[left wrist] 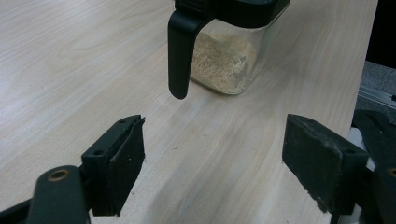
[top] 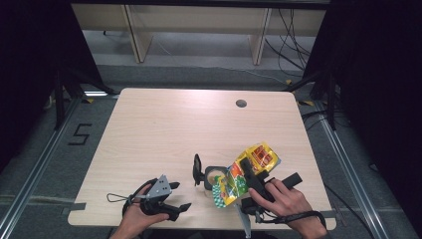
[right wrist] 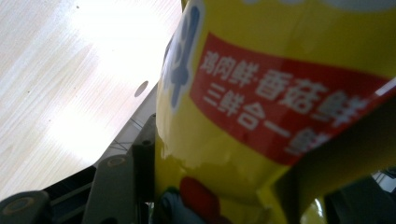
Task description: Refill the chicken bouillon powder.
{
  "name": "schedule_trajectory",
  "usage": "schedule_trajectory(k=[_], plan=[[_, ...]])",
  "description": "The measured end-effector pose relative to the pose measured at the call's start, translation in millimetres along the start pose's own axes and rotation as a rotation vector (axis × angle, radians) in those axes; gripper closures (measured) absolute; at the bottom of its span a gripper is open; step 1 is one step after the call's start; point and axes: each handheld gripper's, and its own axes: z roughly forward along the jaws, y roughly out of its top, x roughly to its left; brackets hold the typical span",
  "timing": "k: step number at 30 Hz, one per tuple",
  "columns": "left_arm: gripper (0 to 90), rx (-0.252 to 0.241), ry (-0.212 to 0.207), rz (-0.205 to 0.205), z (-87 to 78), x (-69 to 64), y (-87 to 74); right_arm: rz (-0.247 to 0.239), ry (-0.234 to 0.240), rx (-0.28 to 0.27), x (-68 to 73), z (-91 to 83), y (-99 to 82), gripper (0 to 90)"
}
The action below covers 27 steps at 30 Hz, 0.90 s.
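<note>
- The right gripper [top: 247, 180] clamps a yellow seasoning pouch [top: 246, 172], tilted over the open clear jar [top: 215, 177] near the table's [top: 164, 124] front edge.
- Pouch: likely light, soft, slippery film; best gripped mid-body across its width.
- The left gripper [left wrist: 212, 161] rests on the table just beside the jar, jaws apart, empty.

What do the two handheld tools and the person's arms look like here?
Both tools are black with two blocky padded jaws. The left tool carries a grey three-cornered plate and a wire loop. A black cable trails from the right tool. Forearms are bare, no sleeves.
</note>
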Motion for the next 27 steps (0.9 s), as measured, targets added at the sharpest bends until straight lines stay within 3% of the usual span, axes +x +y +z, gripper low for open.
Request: schedule_trajectory(k=[3, 4, 5, 6, 7, 8, 10, 12, 14, 15, 18, 19, 21, 22, 24, 27], plan=[[20.7, 0.002, 0.003, -0.008, -0.3, -0.4, -0.2, 0.006, -0.019, 0.001, 1.3, -0.3, -0.4, 45.5], [20.7, 0.004, 0.002, 0.000, -0.4, 0.0, -0.2, 0.017, 0.008, -0.004, 0.7, 0.0, -0.9, 45.5], [20.7, 0.002, 0.003, -0.004, -0.2, -0.1, -0.2, 0.016, -0.013, -0.007, 0.9, 0.0, -1.4, 45.5], [20.7, 0.000, 0.003, -0.005, -0.2, 0.0, 0.1, 0.021, 0.007, -0.012, 0.5, 0.6, -1.8, 45.5], [20.7, 0.000, 0.009, 0.002, -0.3, 0.4, 0.0, 0.021, -0.011, -0.005, 1.0, 0.3, -1.7, 45.5], [20.7, 0.012, 0.008, 0.011, -1.0, 1.0, 0.0, 0.025, 0.001, -0.005, 1.2, 0.4, -1.8, 45.5], [20.7, 0.002, 0.003, -0.004, -0.2, -0.1, -0.2, 0.034, 0.011, -0.007, 0.9, 0.4, -2.2, 45.5], [20.7, -0.005, 0.007, -0.005, 0.1, -0.2, -0.1, 0.018, -0.011, -0.007, 1.2, 0.3, -1.7, 45.5], [20.7, 0.012, 0.018, 0.003, -1.2, 0.4, -0.2, 0.018, -0.010, -0.008, 1.2, 0.0, -1.5, 45.5], [20.7, 0.000, 0.006, -0.017, -0.3, -0.7, -0.5, 0.023, 0.010, -0.013, 0.6, 0.5, -1.7, 45.6], [20.7, -0.009, 0.009, -0.026, 0.1, -1.6, -0.3, 0.028, 0.008, -0.008, 0.5, 0.2, -1.9, 45.5], [20.7, 0.013, 0.019, 0.004, -1.2, 0.4, -0.1, 0.030, 0.007, -0.009, 0.6, 0.0, -2.1, 45.6], [20.7, 0.014, 0.012, 0.003, -1.0, 0.7, -0.2, 0.022, 0.008, -0.011, 0.1, -0.1, -2.4, 45.6], [20.7, -0.002, 0.013, -0.018, -0.4, -1.0, -0.3, 0.022, 0.009, -0.009, 0.0, 0.0, -2.4, 45.6], [20.7, -0.008, 0.004, -0.013, -0.1, -0.6, -0.4, 0.020, -0.016, -0.006, 0.5, -0.7, -2.4, 45.5], [20.7, -0.010, 0.004, -0.022, 0.1, -0.8, -0.5, 0.019, -0.018, -0.007, 0.2, -0.7, -2.3, 45.6]])
